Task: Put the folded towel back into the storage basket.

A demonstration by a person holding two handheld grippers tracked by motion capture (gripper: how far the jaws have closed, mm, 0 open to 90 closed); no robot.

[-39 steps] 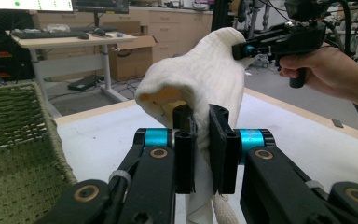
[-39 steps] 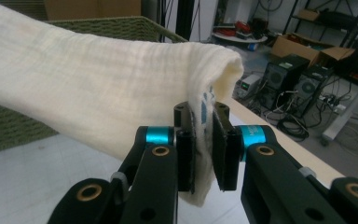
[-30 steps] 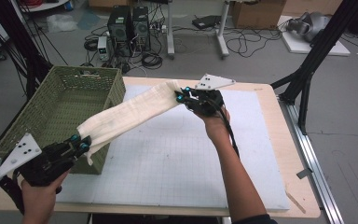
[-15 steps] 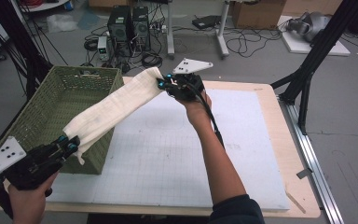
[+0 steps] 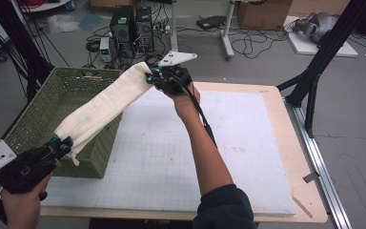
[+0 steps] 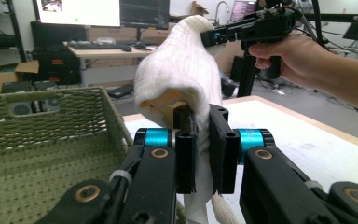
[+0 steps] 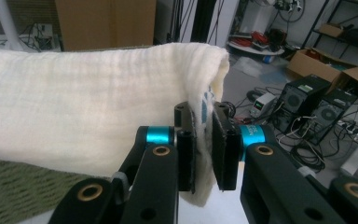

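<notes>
cloth (image 5: 100, 107) | above basket (image 5: 38, 119) | left claw (image 5: 59, 143), right claw (image 5: 151, 76) clamp its ends

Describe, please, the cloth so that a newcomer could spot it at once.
Start at the green basket on the table's left side. Above its near right edge a long cream cloth hangs in the air, stretched between the left gripper and the right gripper. It is the only pale, soft thing held off the table.
</notes>
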